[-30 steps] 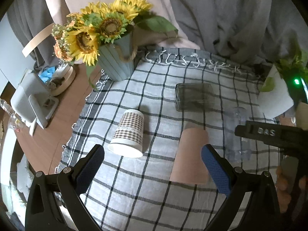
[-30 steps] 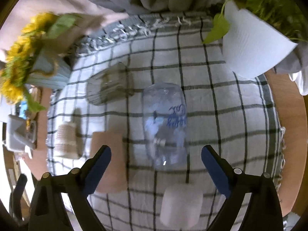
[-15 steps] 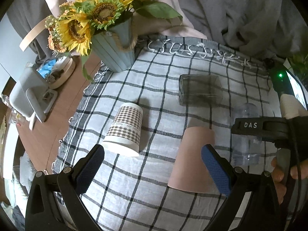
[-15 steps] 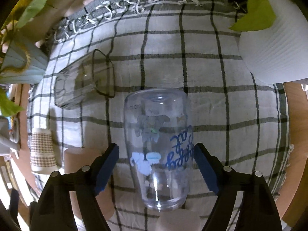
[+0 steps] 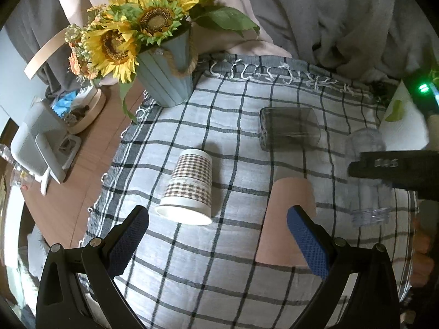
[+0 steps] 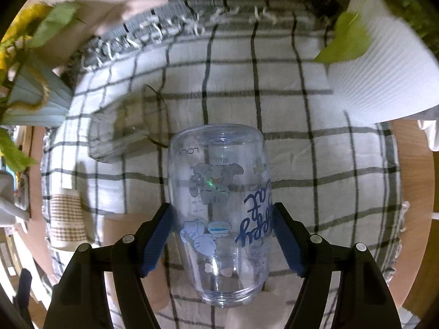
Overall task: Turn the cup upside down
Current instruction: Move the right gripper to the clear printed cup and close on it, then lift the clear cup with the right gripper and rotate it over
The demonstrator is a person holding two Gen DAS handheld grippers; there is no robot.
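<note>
Right tool (image 6: 222, 237) clenched on clear printed cup (image 6: 219, 219), blue pads (image 6: 157, 240) pressed to both sides. Cup lying on checked cloth (image 6: 301, 109) near counter's right edge, closed base toward far edge, open mouth toward camera. Left tool (image 5: 216, 235) released, spread wide above cloth's near edge, gripping nothing. Plaid paper cup (image 5: 189, 187), pink cup (image 5: 288, 219) and smoky glass (image 5: 289, 128) lying toppled nearby.

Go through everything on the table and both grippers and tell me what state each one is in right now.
Clear cup: lying down, between right gripper's fingers.
Paper cup: on its side.
Pink cup: on its side.
Dark glass: on its side.
Right gripper: closed on clear cup.
Left gripper: open, empty.
</note>
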